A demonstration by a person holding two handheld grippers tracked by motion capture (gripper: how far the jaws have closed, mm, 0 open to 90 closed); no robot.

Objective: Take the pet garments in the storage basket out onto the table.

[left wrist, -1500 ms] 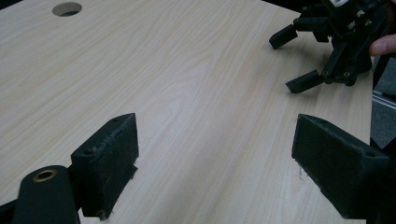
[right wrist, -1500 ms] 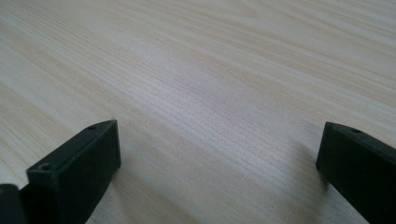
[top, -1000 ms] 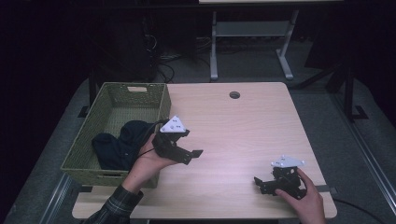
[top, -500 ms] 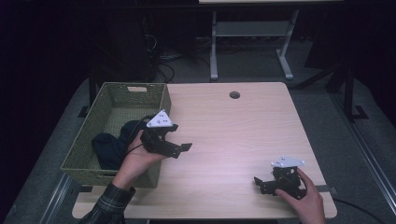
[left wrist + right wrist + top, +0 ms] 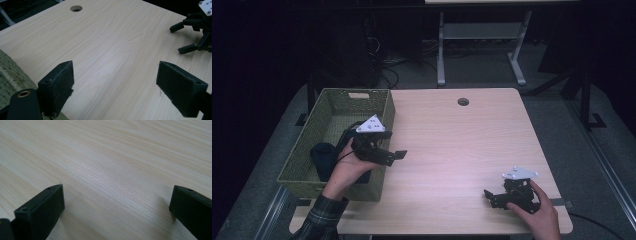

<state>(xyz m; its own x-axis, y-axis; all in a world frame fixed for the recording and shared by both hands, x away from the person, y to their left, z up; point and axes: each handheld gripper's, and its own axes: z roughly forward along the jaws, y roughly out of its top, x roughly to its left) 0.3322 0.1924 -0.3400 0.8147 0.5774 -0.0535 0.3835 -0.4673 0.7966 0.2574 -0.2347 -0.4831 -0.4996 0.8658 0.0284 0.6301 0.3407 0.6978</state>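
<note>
A green woven basket stands on the left part of the wooden table and holds dark cloth. My left gripper hovers over the basket's right rim, pointing right, open and empty. In the left gripper view its jaws spread wide over bare wood, with the basket's edge at lower left and the right gripper far off at upper right. My right gripper rests low near the table's front right corner, open, with nothing between its jaws in the right gripper view.
A round cable hole sits near the table's far edge, also seen as the hole. Behind the table stands a metal frame on dark floor. Bare wood lies between the two grippers.
My left gripper has drawn back leftward, from over the table to above the basket's right rim. The right gripper has stayed in place.
</note>
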